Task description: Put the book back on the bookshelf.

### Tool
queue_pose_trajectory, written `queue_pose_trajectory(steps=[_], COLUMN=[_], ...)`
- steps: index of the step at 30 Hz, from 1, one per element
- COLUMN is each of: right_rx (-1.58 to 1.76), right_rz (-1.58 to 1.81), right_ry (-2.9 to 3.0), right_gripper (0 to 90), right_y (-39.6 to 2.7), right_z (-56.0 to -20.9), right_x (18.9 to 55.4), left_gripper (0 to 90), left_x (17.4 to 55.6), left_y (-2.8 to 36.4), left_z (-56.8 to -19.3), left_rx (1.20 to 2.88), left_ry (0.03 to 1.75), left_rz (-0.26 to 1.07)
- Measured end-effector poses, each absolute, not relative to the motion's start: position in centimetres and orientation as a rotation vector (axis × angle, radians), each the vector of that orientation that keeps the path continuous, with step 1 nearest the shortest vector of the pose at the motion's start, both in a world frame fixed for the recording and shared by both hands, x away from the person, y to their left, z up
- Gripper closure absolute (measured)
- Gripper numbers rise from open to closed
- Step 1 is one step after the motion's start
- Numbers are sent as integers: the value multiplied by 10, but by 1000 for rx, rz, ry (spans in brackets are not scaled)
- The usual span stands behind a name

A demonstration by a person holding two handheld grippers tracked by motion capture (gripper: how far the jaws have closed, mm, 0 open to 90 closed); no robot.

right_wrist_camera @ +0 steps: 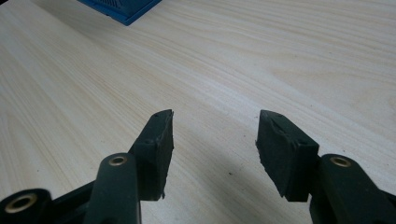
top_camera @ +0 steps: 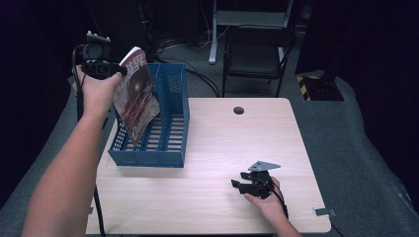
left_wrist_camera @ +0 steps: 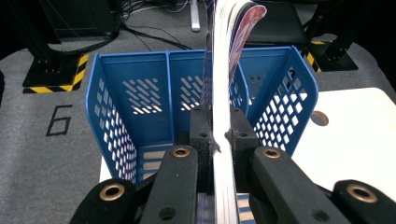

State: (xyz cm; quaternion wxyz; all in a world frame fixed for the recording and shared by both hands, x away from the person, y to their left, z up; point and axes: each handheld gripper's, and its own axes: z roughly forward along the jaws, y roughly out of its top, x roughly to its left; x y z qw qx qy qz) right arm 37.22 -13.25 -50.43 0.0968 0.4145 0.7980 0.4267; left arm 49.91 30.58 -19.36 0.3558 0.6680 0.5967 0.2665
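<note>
Glossy paper, red-brown cover: one magazine point(top_camera: 134, 96), held upright and tilted, its lower corner already down inside the blue file rack point(top_camera: 170, 126), its top above the rack's rim. In the left gripper view the magazine point(left_wrist_camera: 223, 116) stands edge-on between the jaws, just to the right of the rack's middle divider.

Left claw point(top_camera: 118, 71): clamped on the magazine's upper edge, pads pressed on both faces; we see it above the rack's left side.

File rack: perforated blue plastic, two compartments, open at the top, standing at the near-left part of the surface point(top_camera: 222, 143), its back toward the far-left corner. We cannot tell for certain which compartment takes the magazine; the right one looks likelier.

Right claw point(top_camera: 247, 183): jaws apart, nothing between them, resting low at the near-right part of the surface; the right gripper view shows bare wood grain between its pads point(right_wrist_camera: 161, 144).

Step in hand, as we judge it: filing the magazine into the rack. The next move calls for lowering it straight until its bottom edge seats, keeping clear of the divider, then parting the left claw.
</note>
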Motion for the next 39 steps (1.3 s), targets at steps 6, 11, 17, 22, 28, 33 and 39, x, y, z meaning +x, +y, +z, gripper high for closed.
queue_pose_trajectory(steps=[6, 11, 17, 22, 28, 33, 39], right_rx=[1232, 1225, 1228, 1231, 1231, 1230, 1228], right_rz=[1269, 1269, 1265, 1268, 1267, 1268, 1265], right_ry=[2361, 2363, 2363, 2364, 2363, 2362, 2359], right_gripper=[457, 457, 457, 457, 457, 457, 457], right_y=[-133, -133, -133, -134, -134, -133, -134], right_z=[-504, -504, -504, -503, -503, -503, -503], right_x=[372, 373, 372, 372, 372, 372, 372], left_gripper=[835, 835, 836, 835, 836, 835, 835], left_x=[503, 506, 510, 512, 513, 513, 514], left_y=[305, 306, 304, 303, 303, 303, 303], left_z=[-204, -213, -222, -229, -234, -239, -247], left_rx=[1734, 1721, 1719, 1721, 1729, 1731, 1733], left_ry=[1546, 1558, 1561, 1562, 1569, 1580, 1587], left_rz=[695, 693, 683, 683, 682, 673, 670])
